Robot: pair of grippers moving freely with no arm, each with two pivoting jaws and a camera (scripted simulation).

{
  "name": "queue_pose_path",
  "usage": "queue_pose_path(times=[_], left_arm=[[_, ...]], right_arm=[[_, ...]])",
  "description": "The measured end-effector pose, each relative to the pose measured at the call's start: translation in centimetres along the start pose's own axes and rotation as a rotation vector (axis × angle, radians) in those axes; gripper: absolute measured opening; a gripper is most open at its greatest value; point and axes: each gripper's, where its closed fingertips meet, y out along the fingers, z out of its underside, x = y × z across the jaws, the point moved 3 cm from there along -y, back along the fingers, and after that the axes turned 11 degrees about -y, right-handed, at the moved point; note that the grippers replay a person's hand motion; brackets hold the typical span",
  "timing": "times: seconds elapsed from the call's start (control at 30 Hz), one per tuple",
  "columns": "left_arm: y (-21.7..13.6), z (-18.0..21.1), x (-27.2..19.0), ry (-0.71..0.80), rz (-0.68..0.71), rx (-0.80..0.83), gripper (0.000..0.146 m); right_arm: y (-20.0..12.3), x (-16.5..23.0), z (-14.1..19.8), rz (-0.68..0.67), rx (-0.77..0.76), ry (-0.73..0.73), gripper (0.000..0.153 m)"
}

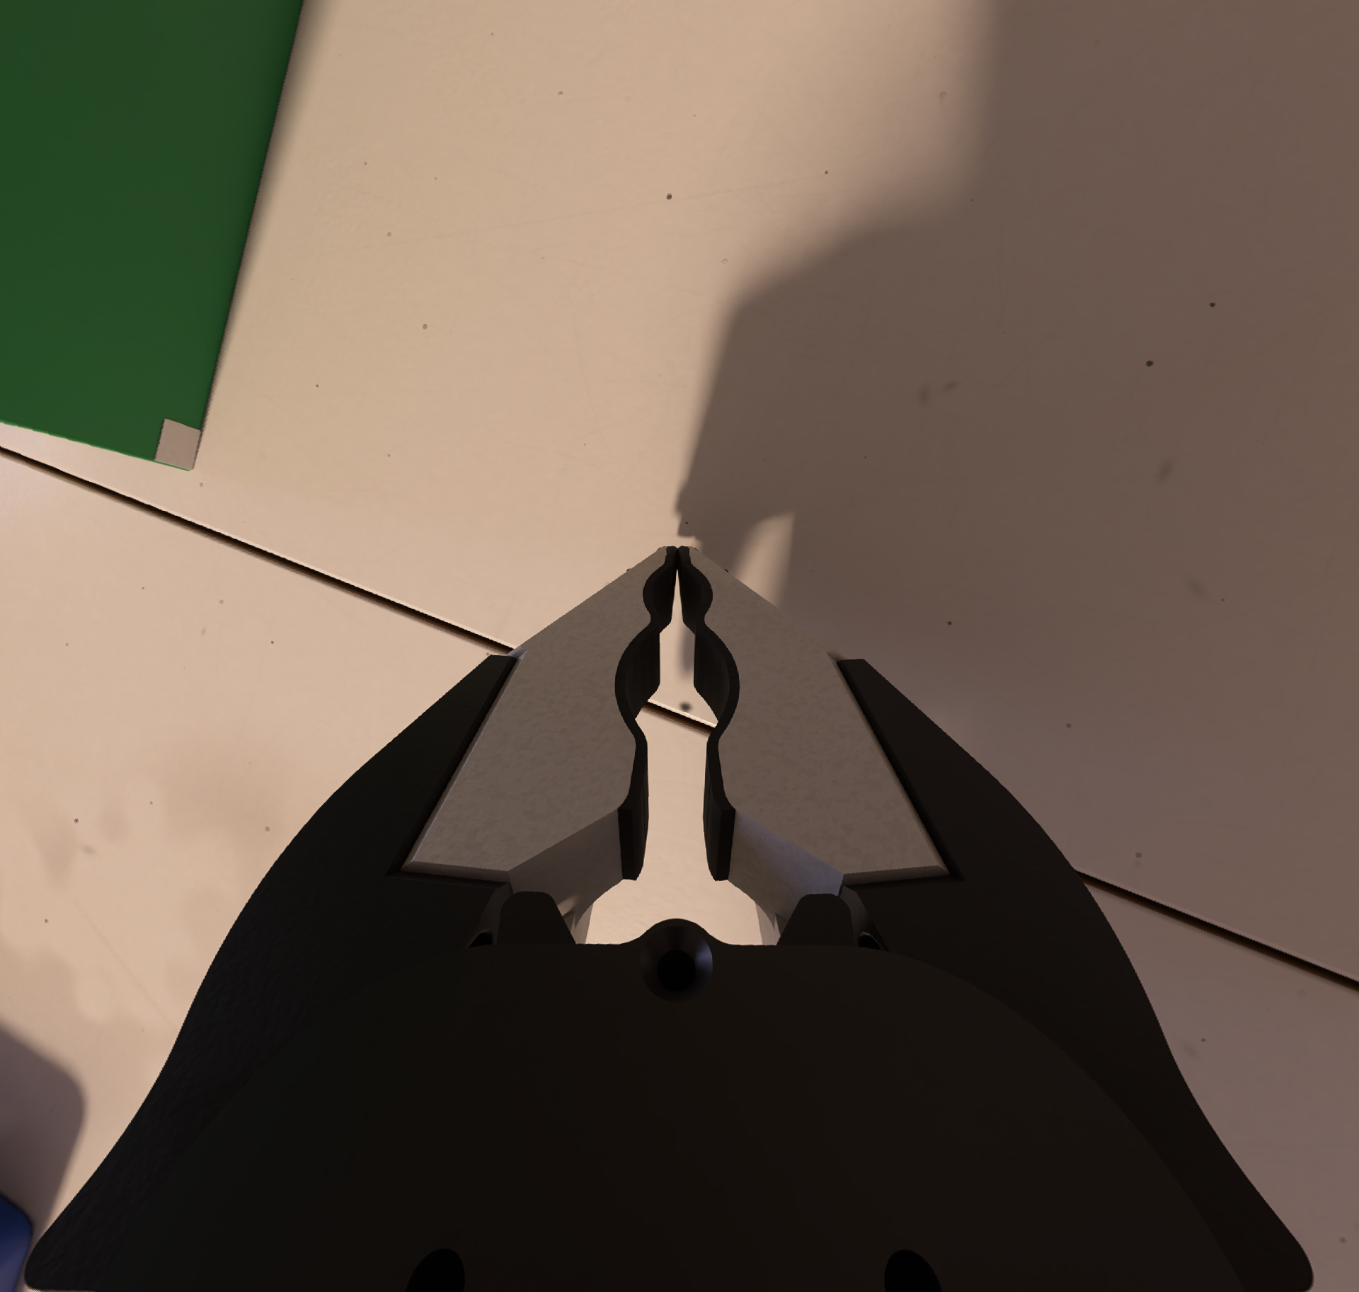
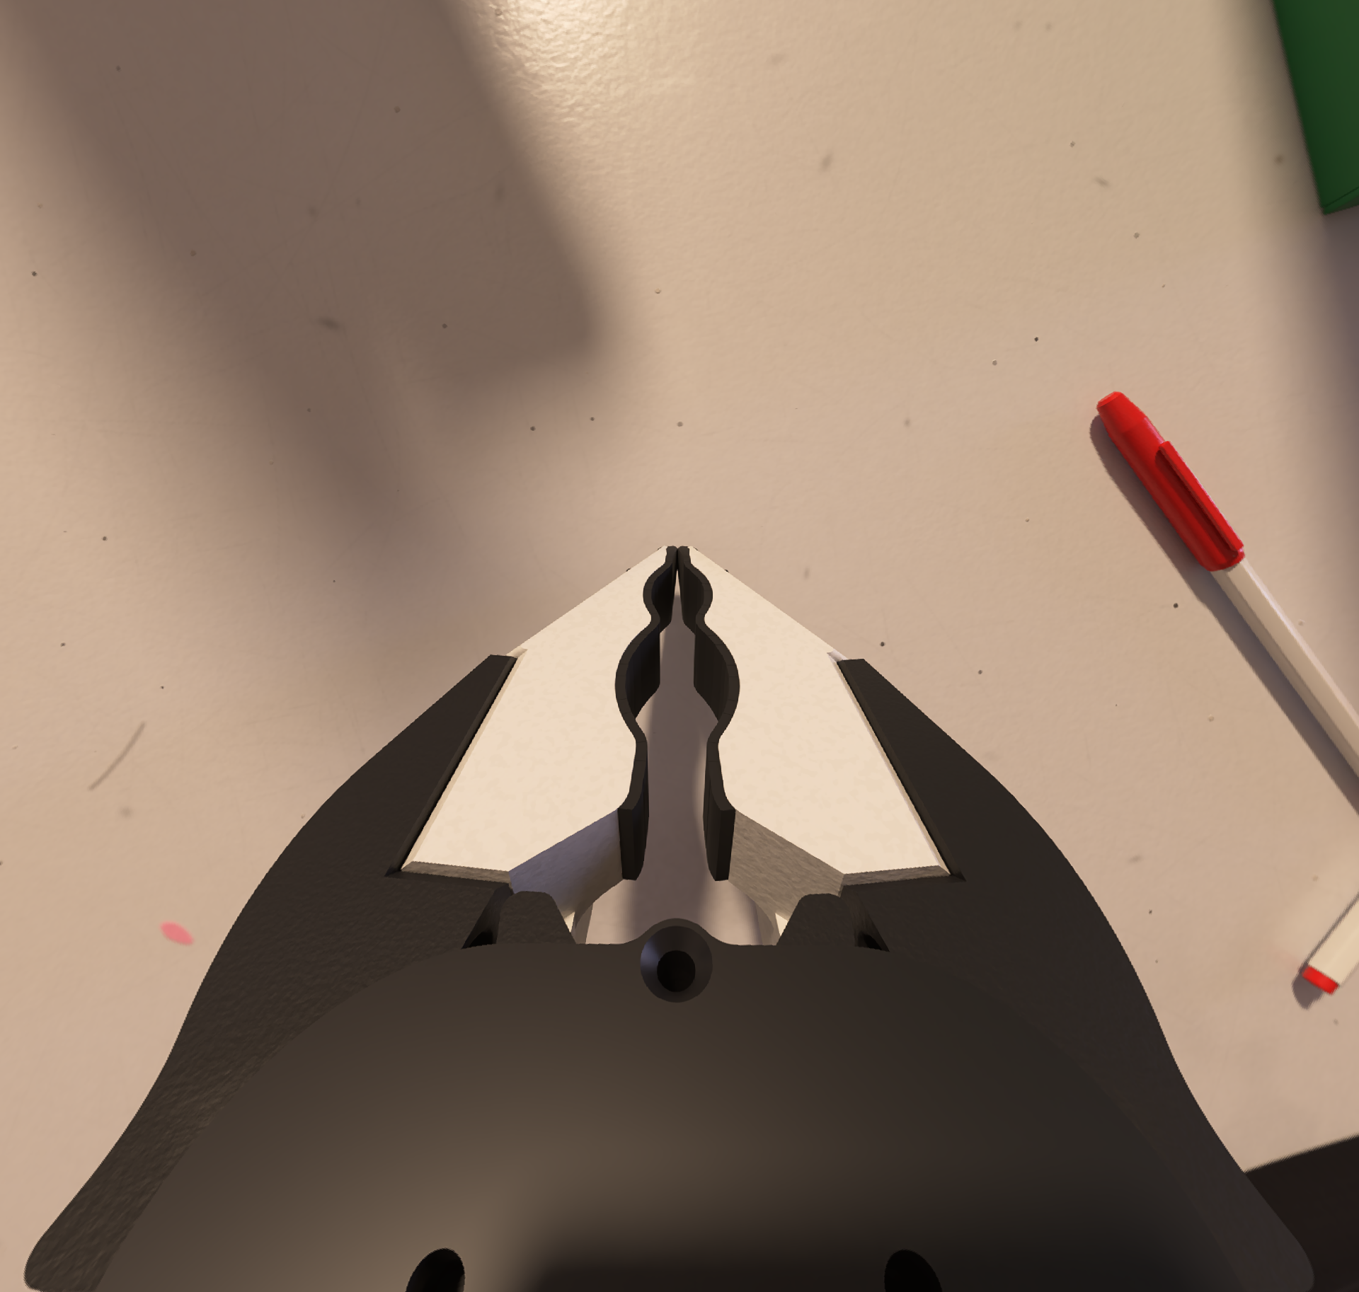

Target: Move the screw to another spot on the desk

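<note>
Both my left tool (image 1: 677,549) and right tool (image 2: 677,549) hang over the bench (image 2: 809,301) with tips pinched together on nothing, since the screw shows in neither view; only a red-capped pen (image 2: 1235,639) and green mat (image 1: 125,191) lie nearby.

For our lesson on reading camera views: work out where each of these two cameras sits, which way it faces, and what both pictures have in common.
Left wrist view: sits on the left gripper, looking along its shut fingers down at the beige desk; a green mat lies upper left.
Right wrist view: sits on the right gripper, fingers shut, facing down at the desk, with a red-capped pen at right.
Shared: the desk and probably the green mat. No screw shows in either.
</note>
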Motion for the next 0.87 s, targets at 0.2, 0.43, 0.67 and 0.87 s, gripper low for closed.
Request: queue_pose_path(times=[0.2, 0.43, 0.67, 0.87], left_arm=[[-0.3, 0.8, -0.5, 0.01, -0.01, 0.022, 0.0], [0.3, 0.7, 0.4, -0.048, -0.085, -0.025, 0.0], [1.1, -1.0, -0.2, -0.019, 0.058, -0.041, 0.0], [1.4, -1.3, -0.1, 0.068, 0.013, 0.046, 0.0]], right_arm=[[-1.5, 0.0, 0.1, 0.142, -0.015, -0.017, 0.0], [-2.1, -1.4, 1.1, 0.177, -0.017, -0.02, 0.0], [0.5, -2.3, 1.0, 0.073, 0.04, -0.111, 0.0], [0.2, -2.0, 1.2, 0.047, 0.112, -0.192, 0.0]])
